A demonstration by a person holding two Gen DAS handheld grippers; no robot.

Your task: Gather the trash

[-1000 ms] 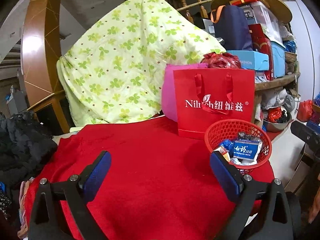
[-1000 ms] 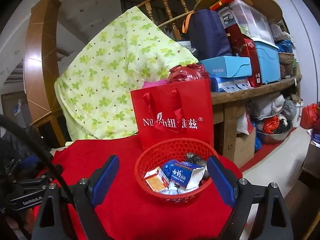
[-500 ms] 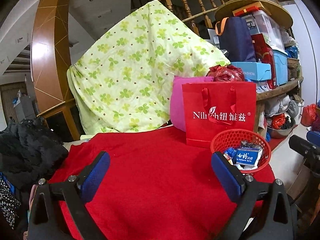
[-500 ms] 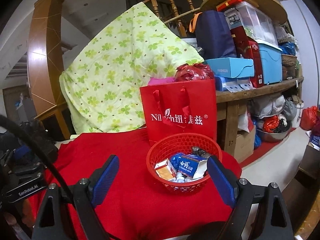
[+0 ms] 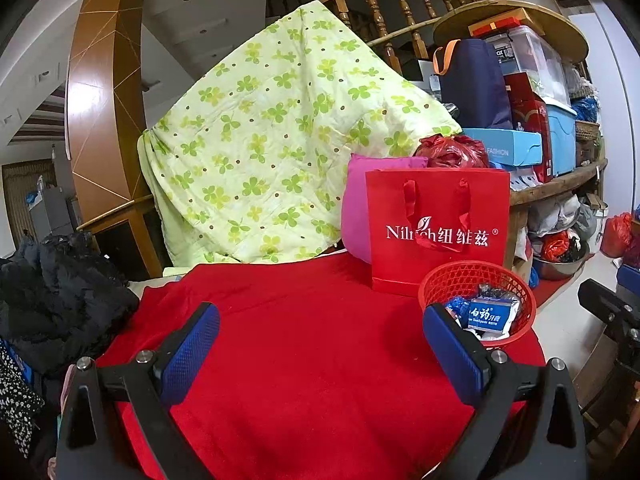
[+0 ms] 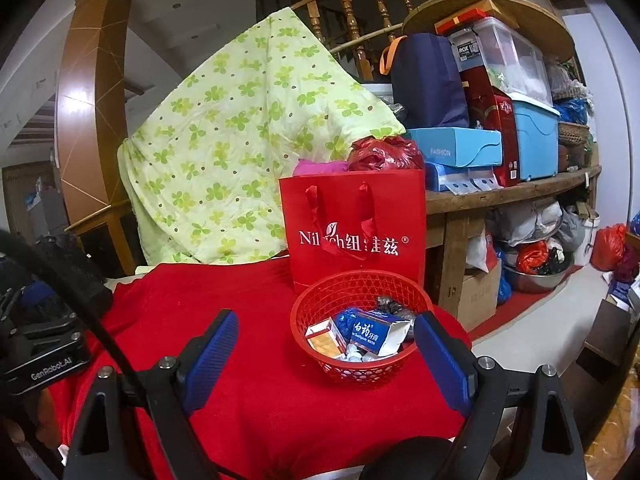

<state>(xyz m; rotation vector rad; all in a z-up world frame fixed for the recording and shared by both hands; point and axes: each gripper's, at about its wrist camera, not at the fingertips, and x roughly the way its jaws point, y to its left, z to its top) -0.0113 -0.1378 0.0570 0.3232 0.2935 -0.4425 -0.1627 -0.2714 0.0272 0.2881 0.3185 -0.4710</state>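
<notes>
A red mesh basket [image 6: 320, 320] [image 5: 452, 276] stands on the red cloth [image 5: 312, 340] [image 6: 248, 360] near its right edge. It holds trash: a blue and white toothpaste box [image 6: 370, 330] [image 5: 488, 314], a small orange and white box [image 6: 324, 336], a blue wrapper and dark bits. My left gripper [image 5: 320, 344] is open and empty above the cloth, left of the basket. My right gripper [image 6: 326, 348] is open and empty, held back from the basket, which shows between its fingers.
A red paper bag [image 5: 436, 232] [image 6: 352, 232] stands behind the basket, with a pink cushion [image 5: 356, 216] and a green-patterned quilt [image 5: 280, 140] behind. Dark clothes [image 5: 52, 300] lie left. A cluttered wooden shelf [image 6: 512, 188] stands right. The left gripper's body [image 6: 44, 344] shows at the right view's left.
Both grippers have drawn back and tilted up from the table; the basket looks smaller and farther in both views. Jaws stay open and empty.
</notes>
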